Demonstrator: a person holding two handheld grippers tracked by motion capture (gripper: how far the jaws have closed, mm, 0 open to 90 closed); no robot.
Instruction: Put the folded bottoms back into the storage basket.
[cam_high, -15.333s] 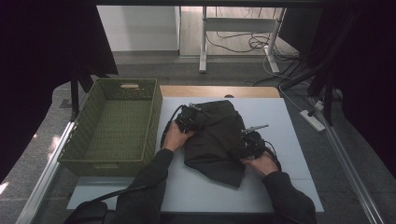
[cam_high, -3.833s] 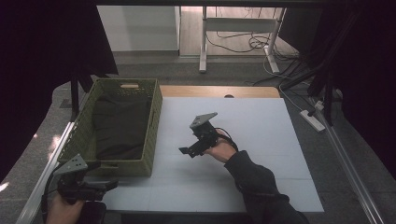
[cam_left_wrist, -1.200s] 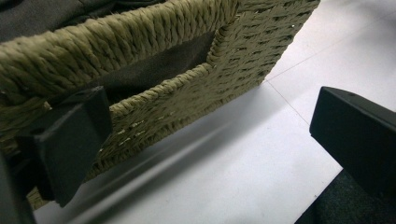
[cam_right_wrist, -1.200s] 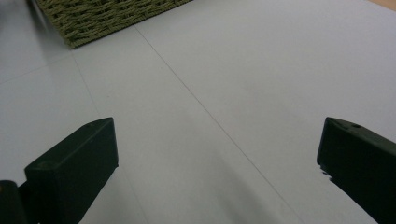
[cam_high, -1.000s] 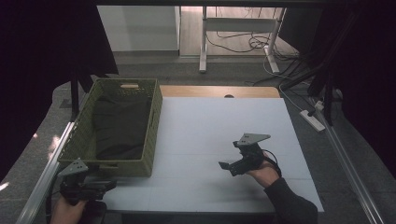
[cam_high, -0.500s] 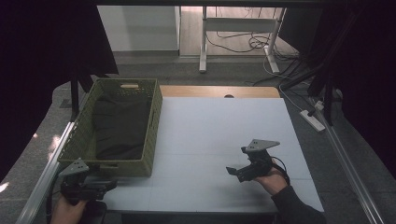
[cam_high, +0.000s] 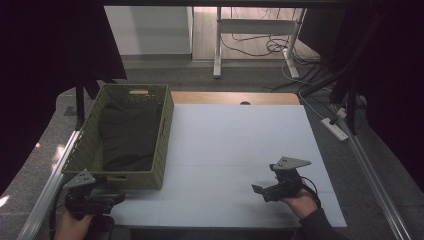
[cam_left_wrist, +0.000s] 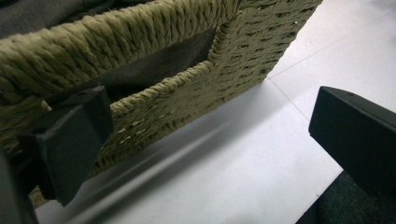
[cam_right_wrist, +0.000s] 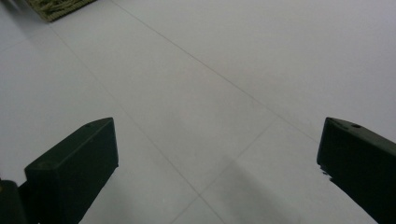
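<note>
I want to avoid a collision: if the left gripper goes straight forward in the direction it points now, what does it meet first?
Most likely the near end wall of the woven basket. The left gripper, jaws open, points at that wall close ahead, with bare white table beneath. Depth is unclear.

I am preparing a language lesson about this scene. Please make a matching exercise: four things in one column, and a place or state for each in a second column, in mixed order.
Things:
1. dark cloth
2. green woven basket
3. left gripper
4. right gripper

Places or states:
A. open, over the bare white table
B. on the table's left part
C. open, close to the basket's near end
D. lying inside the basket

Pairs: 1-D, 2-B, 3-C, 4-A
</note>
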